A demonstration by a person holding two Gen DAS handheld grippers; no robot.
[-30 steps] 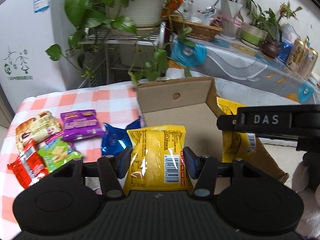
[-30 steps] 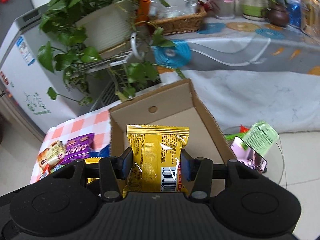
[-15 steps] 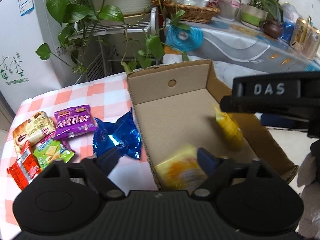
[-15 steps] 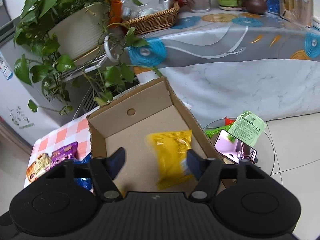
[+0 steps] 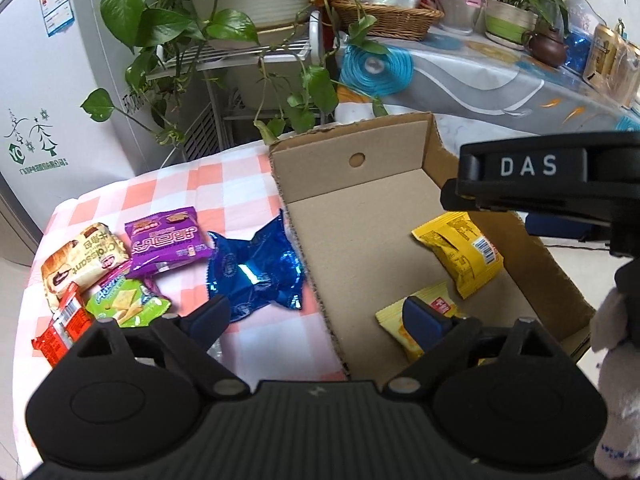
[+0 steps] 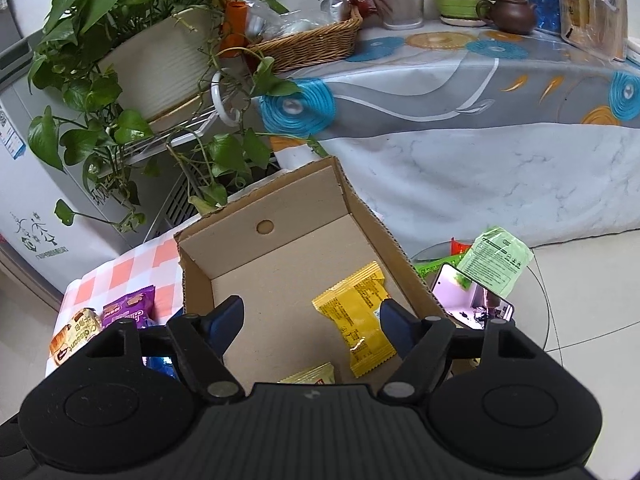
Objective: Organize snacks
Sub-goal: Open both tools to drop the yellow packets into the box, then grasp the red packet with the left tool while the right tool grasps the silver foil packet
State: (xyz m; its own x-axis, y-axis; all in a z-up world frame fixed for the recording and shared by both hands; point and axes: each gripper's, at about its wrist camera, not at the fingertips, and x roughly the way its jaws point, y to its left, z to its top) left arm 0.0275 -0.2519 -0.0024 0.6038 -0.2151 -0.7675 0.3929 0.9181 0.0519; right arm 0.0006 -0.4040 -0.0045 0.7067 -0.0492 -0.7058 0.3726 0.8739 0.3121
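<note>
Since both grippers released, two yellow packets (image 5: 460, 252) apparently lie inside box (image 5: 400, 148).

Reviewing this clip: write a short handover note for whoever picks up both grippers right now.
Left gripper: jaws opening, nothing between them.
Right gripper: jaws opening, nothing gripped.
Done: two yellow packets lie in the cardboard box, a darker one by the right wall and a paler one at the near end.
Left: five snacks on the checked cloth: blue packet, purple packet, croissant packet, green packet, red packet.
</note>
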